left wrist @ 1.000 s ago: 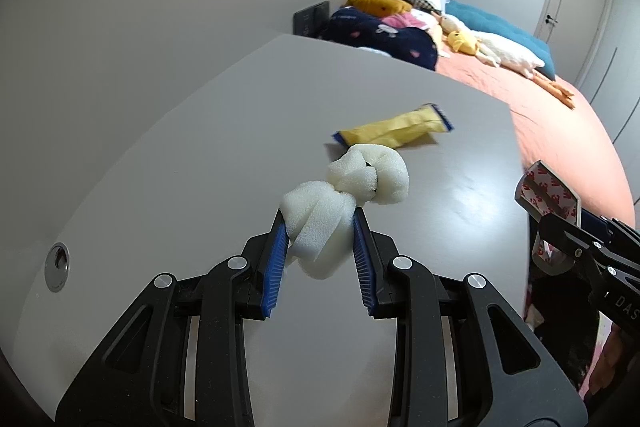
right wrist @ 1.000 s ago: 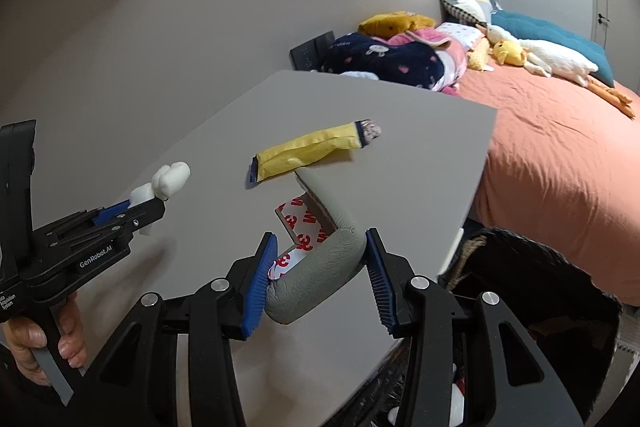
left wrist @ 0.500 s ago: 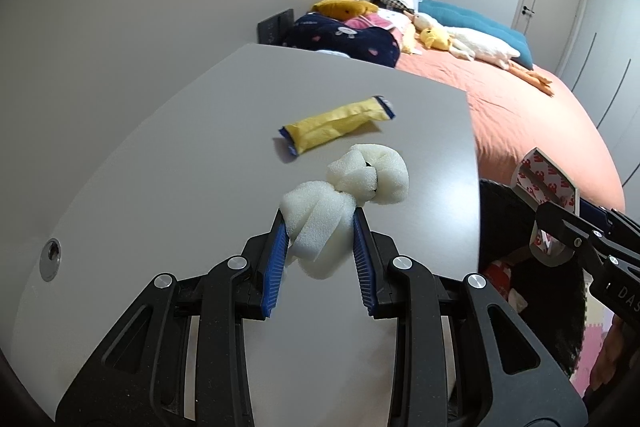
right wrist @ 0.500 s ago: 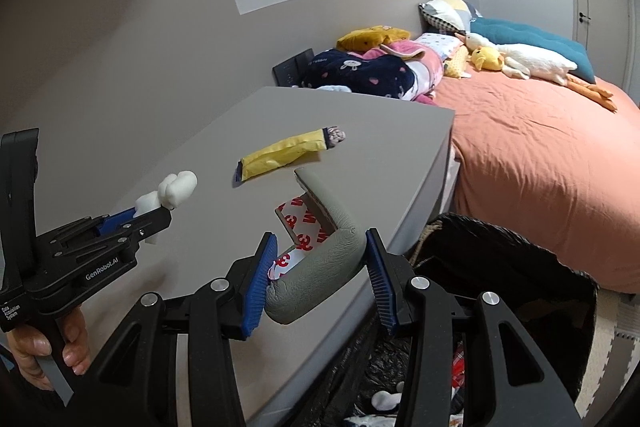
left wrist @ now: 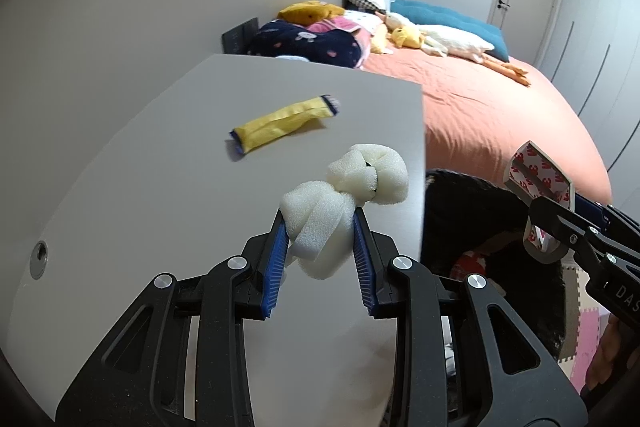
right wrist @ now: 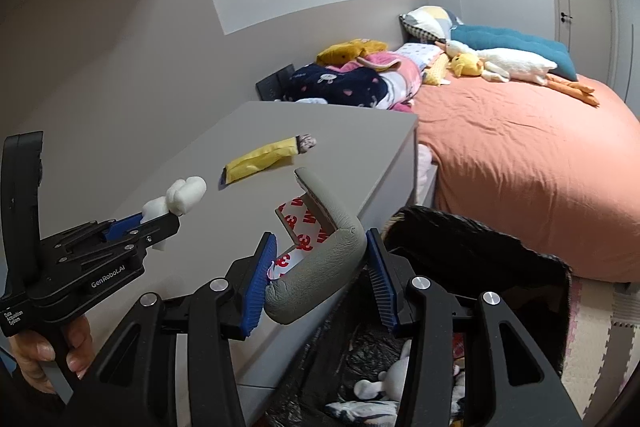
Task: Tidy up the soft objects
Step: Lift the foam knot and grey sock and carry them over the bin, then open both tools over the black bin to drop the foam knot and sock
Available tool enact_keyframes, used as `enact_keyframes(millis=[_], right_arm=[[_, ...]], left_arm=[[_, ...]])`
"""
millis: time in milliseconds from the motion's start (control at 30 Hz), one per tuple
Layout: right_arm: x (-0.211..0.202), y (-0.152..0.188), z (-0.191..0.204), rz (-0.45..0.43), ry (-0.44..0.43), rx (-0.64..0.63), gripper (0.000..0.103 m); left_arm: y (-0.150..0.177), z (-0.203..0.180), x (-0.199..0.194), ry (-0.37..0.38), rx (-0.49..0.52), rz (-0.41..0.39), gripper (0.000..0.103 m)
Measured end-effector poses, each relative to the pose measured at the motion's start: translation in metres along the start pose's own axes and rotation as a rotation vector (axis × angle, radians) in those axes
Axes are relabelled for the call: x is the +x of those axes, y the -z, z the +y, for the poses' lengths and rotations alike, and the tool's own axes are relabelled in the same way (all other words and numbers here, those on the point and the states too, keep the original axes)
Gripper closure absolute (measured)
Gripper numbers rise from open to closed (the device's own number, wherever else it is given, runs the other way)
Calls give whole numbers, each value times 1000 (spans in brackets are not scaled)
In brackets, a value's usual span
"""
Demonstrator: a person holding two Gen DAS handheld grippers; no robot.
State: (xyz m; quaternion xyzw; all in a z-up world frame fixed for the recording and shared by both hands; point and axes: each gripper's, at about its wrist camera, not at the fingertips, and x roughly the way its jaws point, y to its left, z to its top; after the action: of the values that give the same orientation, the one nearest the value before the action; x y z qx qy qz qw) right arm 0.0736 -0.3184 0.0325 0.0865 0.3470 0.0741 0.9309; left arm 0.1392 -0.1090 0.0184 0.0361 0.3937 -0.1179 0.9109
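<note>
Left wrist view: the left gripper (left wrist: 320, 239) pinches a knotted piece of white foam (left wrist: 344, 195) between its blue pads, the knot sticking out ahead of the fingertips above the near right part of the grey worktop (left wrist: 160, 187). A yellow packet with dark blue ends (left wrist: 284, 125) lies flat farther back on the worktop, well apart from the foam. At the right edge of this view the right gripper (left wrist: 540, 223) shows from the side, clamped on a bent grey foam strip with red-and-white printed backing (left wrist: 538, 179), held over the dark opening of a black-lined basket (left wrist: 460, 203) that stands just beside the worktop's right edge.

Right wrist view: the right gripper's pads press on the curved lower end of the grey strip (right wrist: 320, 251), whose upper end rises and folds over, showing the printed backing. It hangs at the worktop's (right wrist: 340, 131) near corner, with the basket's (right wrist: 520, 267) open mouth just to the right and below; white soft items (right wrist: 384, 383) lie inside on the black liner. To the left, a hand (right wrist: 44, 347) grips the handle of the left gripper (right wrist: 160, 219), which carries the white foam (right wrist: 180, 197) above the worktop. The yellow packet (right wrist: 262, 159) lies beyond. Behind, a bed with an orange cover (right wrist: 520, 163) carries pillows, folded clothes and plush ducks (right wrist: 500, 65).
</note>
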Motion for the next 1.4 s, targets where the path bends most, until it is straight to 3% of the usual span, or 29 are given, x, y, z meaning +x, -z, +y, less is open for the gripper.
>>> enact_keyframes(millis=[533, 1400], right_arm=[[-34, 24, -60, -22, 87, 66, 55], [-76, 36, -137, -75, 228, 186, 54]], left_arm=[[10, -72, 12, 101, 79, 22, 72], [26, -167, 23, 232, 245, 85, 71]])
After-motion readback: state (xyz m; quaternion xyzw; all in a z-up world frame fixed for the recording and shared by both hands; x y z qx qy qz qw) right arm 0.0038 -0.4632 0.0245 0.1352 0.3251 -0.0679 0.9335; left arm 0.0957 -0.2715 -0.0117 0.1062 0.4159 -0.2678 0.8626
